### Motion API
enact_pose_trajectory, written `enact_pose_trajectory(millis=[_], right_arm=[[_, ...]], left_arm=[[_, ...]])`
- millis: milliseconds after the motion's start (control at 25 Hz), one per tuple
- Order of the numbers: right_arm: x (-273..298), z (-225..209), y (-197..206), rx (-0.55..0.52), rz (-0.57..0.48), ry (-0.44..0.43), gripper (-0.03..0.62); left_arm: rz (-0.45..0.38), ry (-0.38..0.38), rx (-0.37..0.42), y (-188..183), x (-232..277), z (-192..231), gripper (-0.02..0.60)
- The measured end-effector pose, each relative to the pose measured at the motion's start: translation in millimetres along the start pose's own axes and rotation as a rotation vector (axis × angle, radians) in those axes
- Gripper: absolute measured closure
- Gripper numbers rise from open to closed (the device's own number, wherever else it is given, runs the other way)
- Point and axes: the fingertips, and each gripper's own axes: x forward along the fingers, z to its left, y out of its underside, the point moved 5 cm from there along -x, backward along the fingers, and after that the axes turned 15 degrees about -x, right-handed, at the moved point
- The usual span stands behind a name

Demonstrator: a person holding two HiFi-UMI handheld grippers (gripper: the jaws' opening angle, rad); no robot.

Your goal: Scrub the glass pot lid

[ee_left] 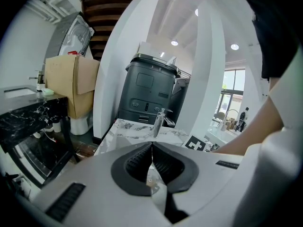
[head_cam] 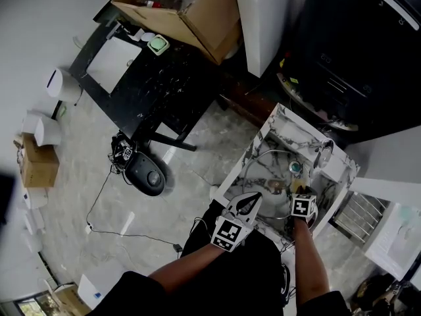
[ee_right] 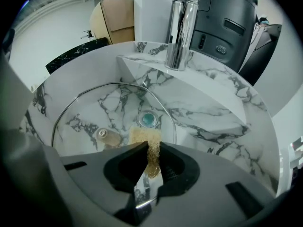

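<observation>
The glass pot lid (ee_right: pixel 90 108) lies in the marble sink (ee_right: pixel 208 112), its knob (ee_right: pixel 105 135) facing up. My right gripper (ee_right: pixel 151 148) is shut on a tan scrub sponge (ee_right: pixel 142 136) that rests on the lid near the knob. In the head view the lid (head_cam: pixel 273 166) shows as a faint ring in the basin, with my right gripper (head_cam: pixel 299 191) at its near right. My left gripper (head_cam: pixel 253 199) is at the sink's near left corner. In the left gripper view that gripper (ee_left: pixel 151 150) is shut, with a thin glassy rim (ee_left: pixel 150 181) caught in the gap behind the tips.
A chrome faucet (ee_right: pixel 180 27) stands at the sink's far side and a teal drain plug (ee_right: pixel 148 119) sits in the basin floor. A dark grey appliance (ee_left: pixel 147 93) stands behind the sink. Left of it are a black table (head_cam: pixel 151 84) and a cardboard box (head_cam: pixel 191 5).
</observation>
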Motion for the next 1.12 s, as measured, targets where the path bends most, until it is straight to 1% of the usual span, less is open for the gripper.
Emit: enact_pose_trajectory(millis=[800,960,1120], right_arm=[[-13.2,27.5,18.6,-0.046,0.052,-0.032,0.531],[-14.4,32.1,18.9,-0.117,0.053,-0.031,0.531],[-20.1,36.5,17.6,-0.122,0.060,-0.038,0.531]], left_arm=[[-0.027,0.017,-0.011,3.5,-18.1,6.1,0.566],[-0.042,0.033,-0.013,-0.2,-23.1,4.2,0.566],[-0.048,0.041,-0.010,-3.2,-28.9,6.0,0.566]])
